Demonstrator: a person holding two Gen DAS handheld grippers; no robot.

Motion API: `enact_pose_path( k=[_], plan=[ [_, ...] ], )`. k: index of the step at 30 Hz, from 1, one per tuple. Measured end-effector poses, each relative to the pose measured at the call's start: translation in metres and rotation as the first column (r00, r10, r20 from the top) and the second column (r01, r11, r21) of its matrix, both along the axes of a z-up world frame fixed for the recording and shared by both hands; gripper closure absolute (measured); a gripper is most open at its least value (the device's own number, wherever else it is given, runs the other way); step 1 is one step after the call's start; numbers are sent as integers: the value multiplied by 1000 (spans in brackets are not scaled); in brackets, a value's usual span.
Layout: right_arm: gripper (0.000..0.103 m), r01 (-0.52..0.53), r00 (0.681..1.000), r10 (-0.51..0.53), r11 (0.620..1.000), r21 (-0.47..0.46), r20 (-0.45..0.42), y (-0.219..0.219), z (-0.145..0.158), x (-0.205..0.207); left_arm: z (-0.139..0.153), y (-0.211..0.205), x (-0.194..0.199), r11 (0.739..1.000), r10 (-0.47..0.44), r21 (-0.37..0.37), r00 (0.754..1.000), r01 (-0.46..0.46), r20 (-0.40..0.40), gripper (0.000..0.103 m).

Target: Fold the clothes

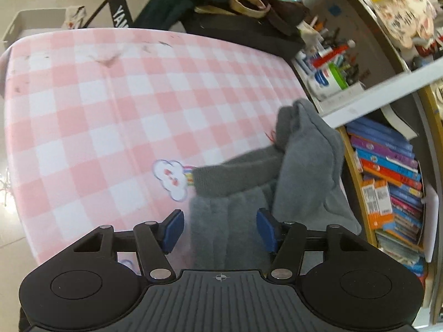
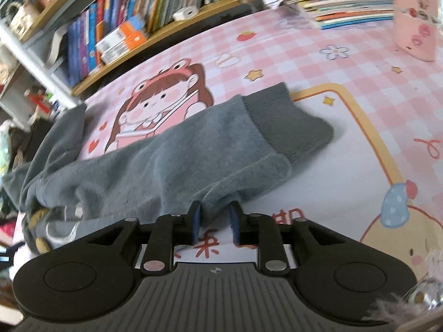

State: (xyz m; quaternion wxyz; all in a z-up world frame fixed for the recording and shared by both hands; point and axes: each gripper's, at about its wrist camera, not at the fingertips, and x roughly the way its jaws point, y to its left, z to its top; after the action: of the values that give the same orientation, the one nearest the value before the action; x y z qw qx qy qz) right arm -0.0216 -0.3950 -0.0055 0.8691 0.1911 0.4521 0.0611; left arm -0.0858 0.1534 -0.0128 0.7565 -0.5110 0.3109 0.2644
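Note:
A grey fleece garment with ribbed cuffs lies on the pink checked tablecloth. In the right wrist view my right gripper is shut on a fold of the garment's near edge, with fabric filling the gap at the fingertips. In the left wrist view the garment is bunched and partly lifted at the table's right side, a ribbed cuff stretched across it. My left gripper stands open just above the grey fabric, its blue pads wide apart and holding nothing.
A bookshelf full of books stands close to the table's right edge, with a tray of pens and bottles above. Dark clothes and bags pile beyond the far edge. Stacked books and a pink box sit on the table.

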Motion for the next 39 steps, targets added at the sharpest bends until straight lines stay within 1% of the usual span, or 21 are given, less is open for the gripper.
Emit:
enact_pose_path(
  k=[1,3,6,7,8,12,13,14,15,16,18,19,22,23,24,26,27,29,31,34,39],
  plan=[
    [75,18,1000,-18,1000,2,2,-2,1,0,-3,2,-1,1000,5,-5,1000,-5,-5,48],
    [72,64,998,-65,998,3,9,-7,4,-1,-9,6,-1,1000,10,-17,1000,-10,-11,55],
    [60,165,986,-165,986,1,13,-17,8,-3,-16,12,5,999,-20,-37,1000,20,-3,71],
    [60,200,980,-200,980,0,6,-20,8,-3,-18,14,9,998,-48,-44,999,48,-2,84],
    [60,228,974,-228,974,1,-5,-23,6,-2,-20,16,14,996,-74,-50,997,74,-5,90],
    [60,308,950,-306,951,25,-63,-23,-5,9,-19,23,26,993,-110,-48,994,110,6,97],
    [63,320,946,-318,947,24,-64,-22,-6,12,-15,27,29,992,-119,-36,993,119,17,97],
    [70,324,945,-322,946,18,-62,-19,-6,18,-10,31,32,991,-129,-25,991,130,31,97],
    [87,313,948,-312,950,13,-60,-16,-5,25,-5,37,36,990,-139,-13,989,140,47,97],
    [91,295,954,-294,955,10,-57,-12,-5,34,0,42,41,989,-150,-3,987,150,62,97],
    [92,264,964,-264,964,-10,-9,-4,4,47,15,52,56,984,-179,22,979,177,98,98],
    [93,256,966,-255,966,-28,42,1,15,51,23,55,62,981,-192,37,974,189,121,98],
    [93,282,937,-267,959,-36,225,11,60,40,54,59,66,973,-228,82,943,214,242,98],
    [93,296,927,-277,955,-38,254,9,71,29,64,60,63,970,-242,101,930,222,276,98],
    [93,309,918,-286,950,-45,273,6,79,17,67,61,54,966,-257,117,925,232,280,98],
    [93,329,922,-307,942,-60,234,-1,78,-9,64,65,34,957,-284,142,924,255,255,98],
    [93,327,933,-310,943,-68,182,-2,69,-23,57,69,23,956,-285,139,932,259,224,98],
    [93,307,952,-303,947,-93,54,0,42,-49,31,76,2,960,-269,110,954,256,133,98],
    [93,293,953,-300,948,-126,-47,10,16,-69,3,82,-21,966,-252,69,967,249,38,98],
    [92,321,941,-332,935,-154,-57,26,0,-84,-16,83,-38,964,-258,58,966,258,-18,98],
    [91,322,942,-335,924,-206,-29,38,-2,-85,-14,85,-34,951,-295,90,955,295,-5,98]
  ],
)
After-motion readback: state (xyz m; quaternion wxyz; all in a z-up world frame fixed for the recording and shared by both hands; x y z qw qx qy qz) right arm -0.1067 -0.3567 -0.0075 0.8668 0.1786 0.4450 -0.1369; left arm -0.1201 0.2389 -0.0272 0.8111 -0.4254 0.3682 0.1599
